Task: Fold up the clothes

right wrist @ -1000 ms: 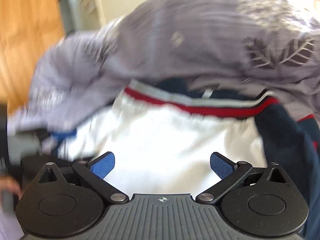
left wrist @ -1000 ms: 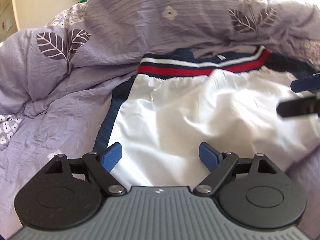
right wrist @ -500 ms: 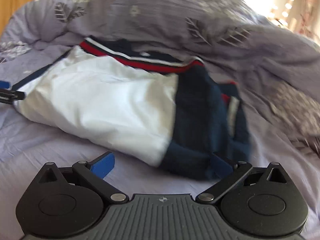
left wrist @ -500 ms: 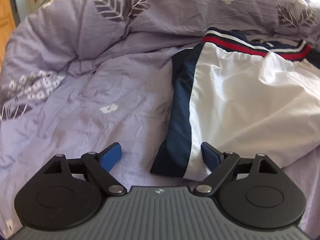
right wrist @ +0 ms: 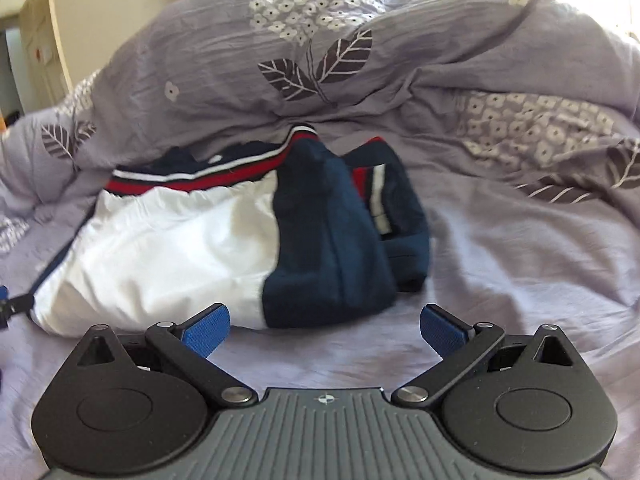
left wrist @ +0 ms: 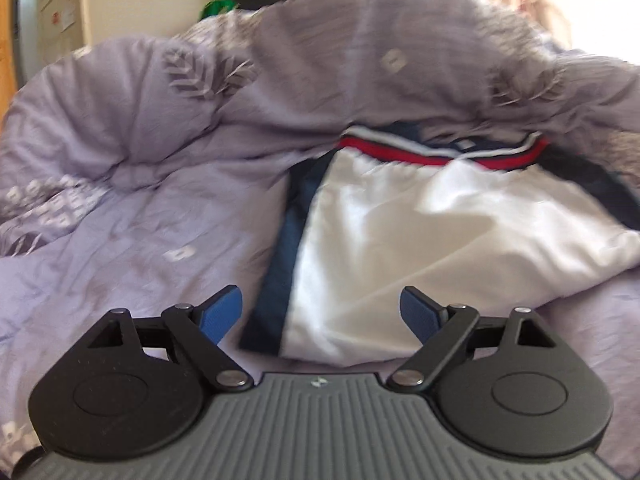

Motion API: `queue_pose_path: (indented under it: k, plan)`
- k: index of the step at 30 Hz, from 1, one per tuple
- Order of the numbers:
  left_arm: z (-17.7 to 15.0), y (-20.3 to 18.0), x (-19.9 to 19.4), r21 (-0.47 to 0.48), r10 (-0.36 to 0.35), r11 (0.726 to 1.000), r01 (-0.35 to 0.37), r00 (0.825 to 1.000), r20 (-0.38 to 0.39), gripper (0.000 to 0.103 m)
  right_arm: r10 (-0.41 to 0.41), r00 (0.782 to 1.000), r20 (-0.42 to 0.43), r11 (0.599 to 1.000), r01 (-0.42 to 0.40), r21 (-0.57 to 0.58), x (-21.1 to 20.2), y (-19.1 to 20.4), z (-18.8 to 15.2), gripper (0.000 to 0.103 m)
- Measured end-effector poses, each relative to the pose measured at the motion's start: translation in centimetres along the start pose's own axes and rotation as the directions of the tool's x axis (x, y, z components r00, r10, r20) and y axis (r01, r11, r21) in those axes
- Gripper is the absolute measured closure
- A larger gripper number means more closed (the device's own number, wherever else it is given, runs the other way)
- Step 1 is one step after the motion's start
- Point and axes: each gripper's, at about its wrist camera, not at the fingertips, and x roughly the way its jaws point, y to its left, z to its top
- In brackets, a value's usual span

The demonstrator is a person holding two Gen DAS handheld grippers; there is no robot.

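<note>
Jacket (left wrist: pixel 400 240) mid-frame on purple duvet (left wrist: pixel 120 240), white panel up, navy sleeve (right wrist: pixel 332 232) bunched centre-right in right view. Left gripper (left wrist: pixel 320 314) spread wide, holding nothing, low over near hem. Right gripper (right wrist: pixel 325 328) likewise wide, empty, short of the sleeve. Best to pinch both near corners together, lift evenly, fold toward striped collar (left wrist: pixel 440 148). No containers visible. Left view blurred.

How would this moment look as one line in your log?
task: fold clothes | left gripper: open, empty | right gripper: open, empty | jacket: folded on bedspread
</note>
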Motion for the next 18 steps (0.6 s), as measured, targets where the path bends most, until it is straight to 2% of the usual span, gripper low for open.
queue_pose_path:
  k: [3, 5, 7, 9, 12, 14, 15, 16, 17, 18]
  plan:
    - [0.2, -2.1, 1.0, 0.087, 0.004, 0.996, -0.001, 1.0, -0.025, 0.011, 0.007, 1.0, 0.029, 0.998, -0.005, -0.07, 1.0, 1.8, 0.2, 0.0]
    - [0.1, -2.7, 1.9, 0.104, 0.001, 0.995, 0.003, 0.999, -0.045, 0.011, 0.007, 0.999, 0.049, 0.992, -0.001, -0.126, 1.6, 3.0, 0.4, 0.001]
    - [0.0, -2.8, 2.4, 0.095, -0.005, 0.995, 0.011, 0.998, -0.062, 0.011, -0.027, 0.995, 0.095, 0.985, 0.043, -0.167, 1.9, 3.9, 0.7, 0.001]
    - [-0.1, -2.6, 2.6, 0.077, -0.009, 0.997, 0.015, 0.997, -0.073, 0.011, -0.061, 0.99, 0.127, 0.99, 0.077, -0.121, 2.2, 3.5, 1.2, 0.001]
    - [-0.2, -2.1, 2.9, 0.073, 0.014, 0.997, -0.008, 0.997, -0.08, 0.011, -0.092, 0.99, 0.111, 0.995, 0.094, -0.015, 3.5, 1.5, 2.1, 0.0]
    - [-0.2, -1.6, 3.4, 0.063, 0.047, 0.997, -0.042, 0.995, -0.092, 0.011, -0.122, 0.99, 0.064, 0.993, 0.122, 0.009, 4.9, 0.6, 2.5, 0.001]
    - [-0.4, -1.3, 3.6, 0.051, 0.06, 0.997, -0.055, 0.993, -0.104, 0.011, -0.133, 0.991, 0.028, 0.991, 0.133, 0.016, 5.7, 0.2, 2.7, 0.013]
    - [-0.5, -1.0, 3.9, 0.039, 0.07, 0.997, -0.066, 0.991, -0.116, 0.011, -0.129, 0.991, -0.024, 0.991, 0.13, 0.02, 6.3, -0.1, 2.8, 0.047]
    - [-0.5, -0.7, 4.0, 0.028, 0.078, 0.997, -0.075, 0.989, -0.124, 0.011, -0.113, 0.992, -0.057, 0.993, 0.115, 0.03, 6.5, -0.3, 2.8, 0.056]
    - [-0.5, -0.5, 4.0, 0.02, 0.082, 0.997, -0.08, 0.989, -0.126, 0.011, -0.099, 0.993, -0.071, 0.994, 0.102, 0.032, 6.2, -0.3, 3.0, 0.069]
